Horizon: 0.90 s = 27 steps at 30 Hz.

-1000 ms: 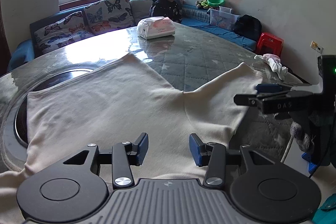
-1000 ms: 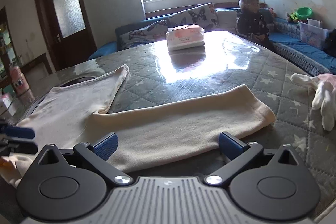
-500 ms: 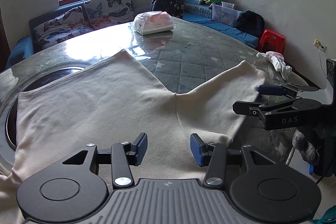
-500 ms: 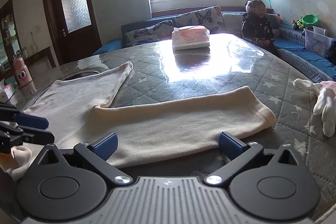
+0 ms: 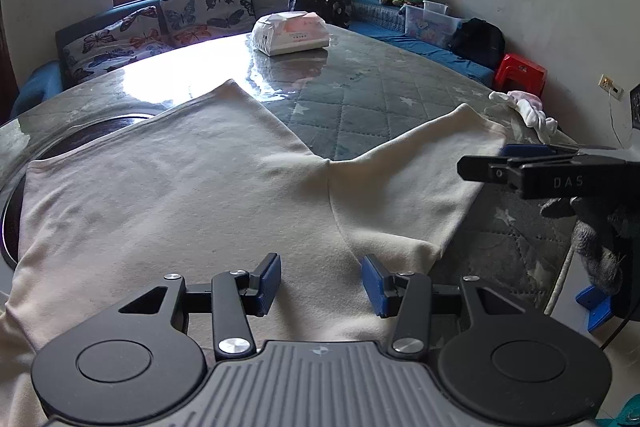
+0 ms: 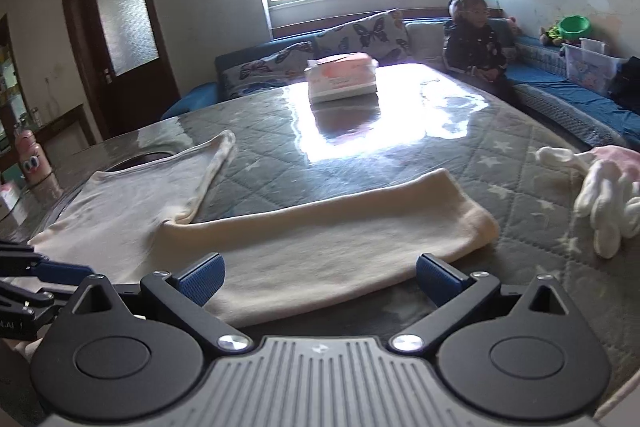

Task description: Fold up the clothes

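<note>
The cream shirt (image 5: 192, 187) lies flat on the worktop (image 5: 380, 95), one sleeve (image 6: 328, 239) stretched out, easy to fold. Left gripper (image 5: 320, 281) and right gripper (image 6: 318, 277) hover, fingers spread, holding nothing.

We read "DAS" in pale letters on the black right gripper (image 5: 520, 163); the tissue pack's print stays illegible to us.
</note>
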Available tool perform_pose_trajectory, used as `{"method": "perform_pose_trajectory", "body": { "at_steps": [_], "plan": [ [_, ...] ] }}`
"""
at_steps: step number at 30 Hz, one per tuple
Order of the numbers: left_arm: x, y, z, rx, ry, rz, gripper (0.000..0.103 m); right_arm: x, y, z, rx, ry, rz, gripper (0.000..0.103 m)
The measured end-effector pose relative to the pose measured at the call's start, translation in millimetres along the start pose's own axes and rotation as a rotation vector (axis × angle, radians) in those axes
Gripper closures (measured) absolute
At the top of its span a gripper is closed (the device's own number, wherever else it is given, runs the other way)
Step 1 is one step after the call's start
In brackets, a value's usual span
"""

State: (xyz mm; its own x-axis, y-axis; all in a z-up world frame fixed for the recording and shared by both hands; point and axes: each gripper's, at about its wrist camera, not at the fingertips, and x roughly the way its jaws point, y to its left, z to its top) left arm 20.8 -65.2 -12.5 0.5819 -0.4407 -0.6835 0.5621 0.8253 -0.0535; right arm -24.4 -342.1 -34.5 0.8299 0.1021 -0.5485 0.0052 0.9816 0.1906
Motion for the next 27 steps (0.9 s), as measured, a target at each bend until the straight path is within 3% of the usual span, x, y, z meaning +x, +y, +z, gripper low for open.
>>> {"method": "perform_pose_trajectory", "body": {
  "at_steps": [18,27],
  "plan": [
    [-4.5,-1.4,4.8,-0.009,-0.042,0.001,0.054,-2.7,-35.3,9.3,0.020,-0.001,-0.129,0.012],
    [1.4,-6.0,4.8,-0.002,-0.028,0.006,0.054,1.9,-52.5,15.6,0.038,0.001,-0.153,0.025]
  ]
}}
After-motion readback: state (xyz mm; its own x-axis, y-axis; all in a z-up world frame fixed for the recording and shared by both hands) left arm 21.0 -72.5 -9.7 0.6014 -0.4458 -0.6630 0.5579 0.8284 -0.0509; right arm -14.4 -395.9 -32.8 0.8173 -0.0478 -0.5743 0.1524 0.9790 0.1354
